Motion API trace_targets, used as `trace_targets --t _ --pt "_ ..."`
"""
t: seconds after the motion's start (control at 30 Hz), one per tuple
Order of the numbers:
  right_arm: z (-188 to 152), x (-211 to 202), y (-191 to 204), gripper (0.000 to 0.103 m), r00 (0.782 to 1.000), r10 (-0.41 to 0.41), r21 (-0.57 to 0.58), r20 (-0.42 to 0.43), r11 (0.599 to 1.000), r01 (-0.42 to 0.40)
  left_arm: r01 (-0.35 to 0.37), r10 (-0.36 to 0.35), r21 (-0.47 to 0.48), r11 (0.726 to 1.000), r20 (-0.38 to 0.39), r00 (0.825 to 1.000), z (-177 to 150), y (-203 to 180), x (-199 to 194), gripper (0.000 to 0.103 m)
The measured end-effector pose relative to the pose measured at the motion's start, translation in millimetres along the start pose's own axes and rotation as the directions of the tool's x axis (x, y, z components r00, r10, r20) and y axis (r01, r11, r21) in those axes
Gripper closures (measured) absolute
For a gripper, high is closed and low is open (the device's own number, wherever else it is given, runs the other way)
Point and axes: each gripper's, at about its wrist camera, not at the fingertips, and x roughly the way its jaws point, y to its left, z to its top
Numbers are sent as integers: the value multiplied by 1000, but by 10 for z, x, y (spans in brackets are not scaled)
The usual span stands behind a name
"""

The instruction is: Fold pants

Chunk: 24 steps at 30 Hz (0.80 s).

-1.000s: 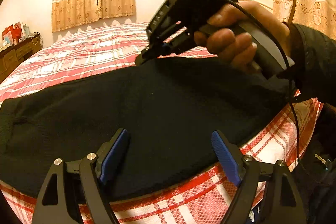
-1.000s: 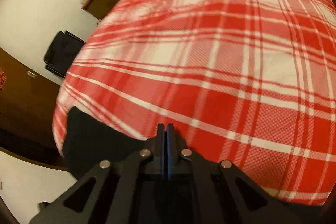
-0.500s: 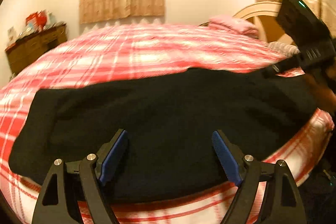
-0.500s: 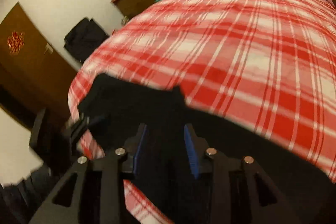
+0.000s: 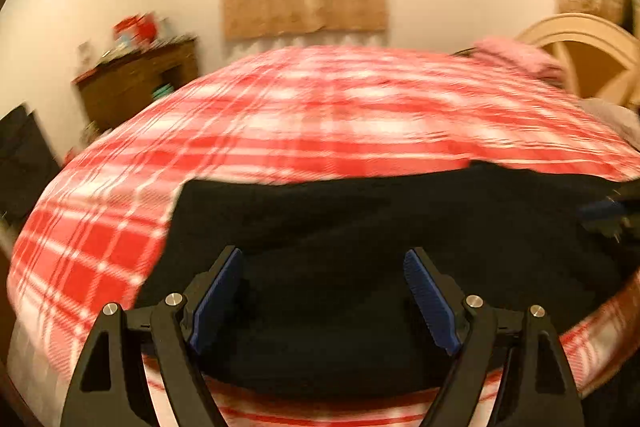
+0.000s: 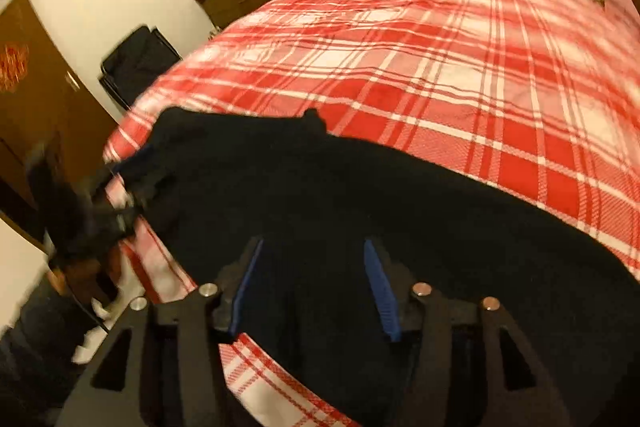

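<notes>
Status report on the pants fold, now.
Left gripper open, right gripper open, both over the fabric. Black pants lying across the plaid bed. Nothing in the way.

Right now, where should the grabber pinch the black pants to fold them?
Probably at the short end of the black pants, near the corner that pokes up off the red plaid bedspread. That edge lies free on the bed, so a finger could slide under it from the open bedspread side. The right gripper is open above the flat middle, where there is no edge to pinch.
</notes>
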Motion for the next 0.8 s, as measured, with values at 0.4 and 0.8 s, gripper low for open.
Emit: trace_targets --t 0.4,0.8 --pt "-257 91 138 42 994 -109 -64 13 992 110 -44 44 12 999 -44 998 10 72 120 19" --pt "-374 -17 119 42 994 -57 -35 92 998 60 -111 106 -63 992 -74 992 -14 465 207 19"
